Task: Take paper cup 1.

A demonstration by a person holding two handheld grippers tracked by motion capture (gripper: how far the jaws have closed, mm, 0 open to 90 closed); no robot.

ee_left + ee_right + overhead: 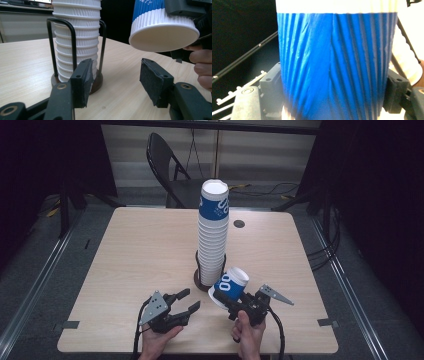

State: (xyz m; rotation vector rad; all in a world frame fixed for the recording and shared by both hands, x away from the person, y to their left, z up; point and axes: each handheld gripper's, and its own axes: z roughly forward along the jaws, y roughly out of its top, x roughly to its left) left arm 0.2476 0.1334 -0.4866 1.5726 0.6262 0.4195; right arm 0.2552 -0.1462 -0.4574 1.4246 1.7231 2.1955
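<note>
Held blue cup (230,287), cup stack (213,232) just behind, wire holder (72,50)

A: What colour is the cup (229,285) between the right gripper (223,299) jaws?
B: Blue ribbed sleeve, white rim band and base.
A: And the stack (212,237) beyond it?
B: White ribbed cups, blue top one, in a black wire holder (72,40).

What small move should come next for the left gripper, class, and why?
Probably ease the left gripper toward the base of the blue cup. The right gripper clamps that cup, tilted in the air beside the cup stack. The left jaws stand open with nothing between them, just below the cup's base.
</note>
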